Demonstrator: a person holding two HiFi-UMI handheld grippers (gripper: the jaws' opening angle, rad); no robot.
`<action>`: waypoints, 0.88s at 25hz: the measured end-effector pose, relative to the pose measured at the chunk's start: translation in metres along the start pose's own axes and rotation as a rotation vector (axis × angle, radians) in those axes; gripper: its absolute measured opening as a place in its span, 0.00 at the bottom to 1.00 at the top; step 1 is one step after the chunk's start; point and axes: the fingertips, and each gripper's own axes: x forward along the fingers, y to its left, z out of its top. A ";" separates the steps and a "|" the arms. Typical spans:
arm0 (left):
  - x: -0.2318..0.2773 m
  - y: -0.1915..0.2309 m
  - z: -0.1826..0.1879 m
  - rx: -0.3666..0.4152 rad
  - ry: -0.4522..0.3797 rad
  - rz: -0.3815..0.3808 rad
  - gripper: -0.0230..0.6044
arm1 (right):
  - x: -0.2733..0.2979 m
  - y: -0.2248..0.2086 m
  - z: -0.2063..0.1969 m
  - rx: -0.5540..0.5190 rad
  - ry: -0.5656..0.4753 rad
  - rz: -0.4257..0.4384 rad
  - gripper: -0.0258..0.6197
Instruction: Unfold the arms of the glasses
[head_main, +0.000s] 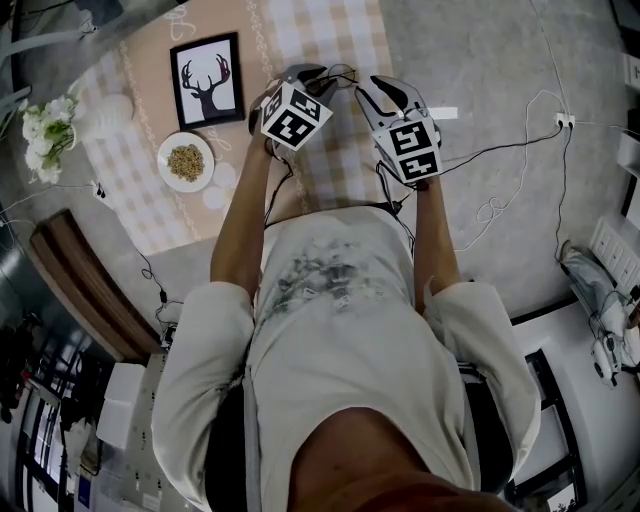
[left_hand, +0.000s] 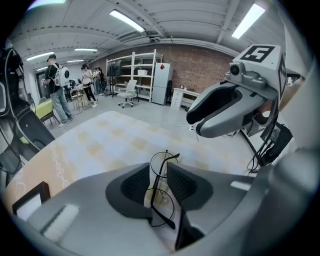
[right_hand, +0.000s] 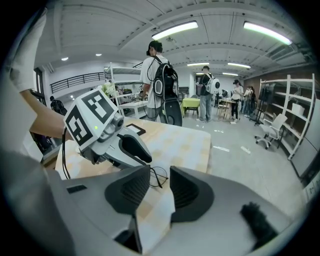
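Thin black round-rimmed glasses (left_hand: 161, 200) stand edge-on between the pads of my left gripper (left_hand: 159, 172), which is shut on them near the bridge; one lens sticks out past the fingertips. In the right gripper view the glasses (right_hand: 157, 173) show just beyond my right gripper (right_hand: 159, 169), whose jaws stand open with nothing between them. The left gripper (right_hand: 115, 142) reaches in there from the left. In the head view both the left gripper (head_main: 300, 80) and the right gripper (head_main: 378, 92) hover close together over the checked tablecloth (head_main: 330, 160).
On the table's left part lie a framed deer picture (head_main: 207, 80), a white plate of grains (head_main: 186, 162) and white flowers (head_main: 45, 135). Cables (head_main: 500, 200) trail over the grey floor on the right. Several people stand farther back in the room (right_hand: 160, 85).
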 end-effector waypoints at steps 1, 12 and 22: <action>0.001 0.000 -0.001 0.002 0.006 -0.003 0.22 | 0.000 0.000 0.000 0.001 0.001 0.001 0.24; 0.009 -0.004 -0.006 -0.017 0.029 -0.053 0.19 | 0.004 -0.007 -0.003 0.016 0.010 0.006 0.24; 0.006 -0.011 -0.008 -0.031 0.013 -0.099 0.10 | 0.013 -0.012 -0.001 0.011 0.013 0.026 0.20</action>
